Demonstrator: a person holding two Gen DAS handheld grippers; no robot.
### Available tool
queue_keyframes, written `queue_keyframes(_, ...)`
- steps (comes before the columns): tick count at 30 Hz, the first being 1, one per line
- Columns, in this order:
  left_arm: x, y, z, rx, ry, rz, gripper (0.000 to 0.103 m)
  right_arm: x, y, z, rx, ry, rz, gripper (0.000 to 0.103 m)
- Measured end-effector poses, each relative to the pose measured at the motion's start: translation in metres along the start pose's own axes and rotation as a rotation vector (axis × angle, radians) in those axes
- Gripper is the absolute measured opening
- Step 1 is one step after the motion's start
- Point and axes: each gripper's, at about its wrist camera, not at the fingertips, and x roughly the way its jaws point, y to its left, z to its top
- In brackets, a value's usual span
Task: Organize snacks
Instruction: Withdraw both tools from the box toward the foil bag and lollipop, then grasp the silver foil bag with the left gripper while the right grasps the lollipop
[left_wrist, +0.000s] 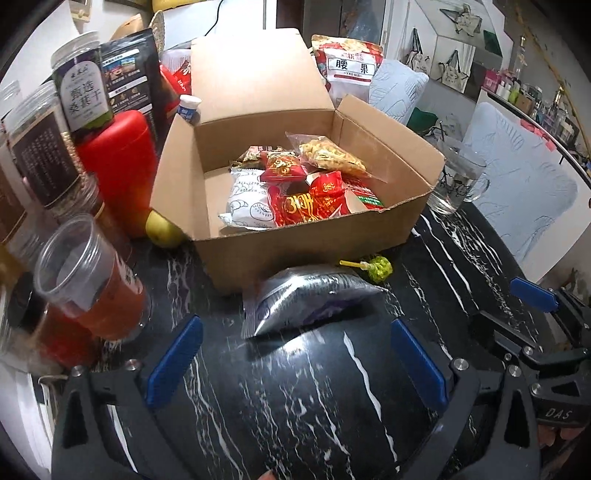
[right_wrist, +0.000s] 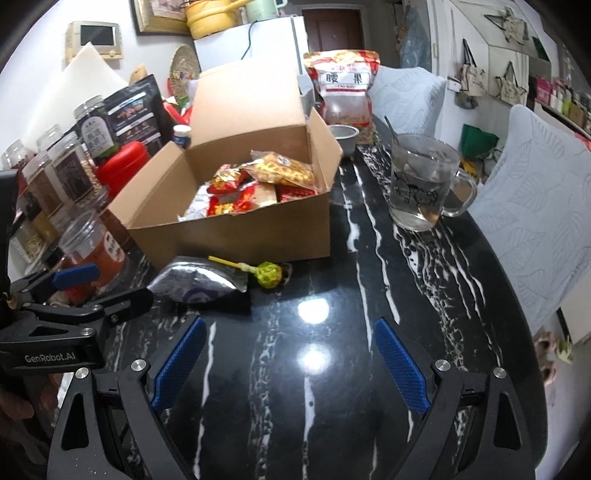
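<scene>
both grippers, left gripper (left_wrist: 295, 332) and right gripper (right_wrist: 290, 354), spread wide, holding nothing. silver packet (left_wrist: 310, 301) and lollipop (right_wrist: 267, 274) on table (right_wrist: 332, 387) before open snack box (left_wrist: 306, 243).

White fridge (right_wrist: 258, 40) and brown door (right_wrist: 331, 27) behind black marble table (right_wrist: 332, 369).
</scene>
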Motion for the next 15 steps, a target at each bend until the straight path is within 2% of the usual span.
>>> queue_keyframes(6, 0.012, 0.011, 0.003, -0.033, 0.020, -0.017, 0.103, 0.030, -0.006, 0.007, -0.008, 0.035, 0.012, 0.093)
queue_keyframes(15, 0.021, 0.027, 0.006, -0.072, 0.041, -0.070, 0.103, 0.082, 0.000, 0.024, -0.071, 0.104, 0.084, 0.071)
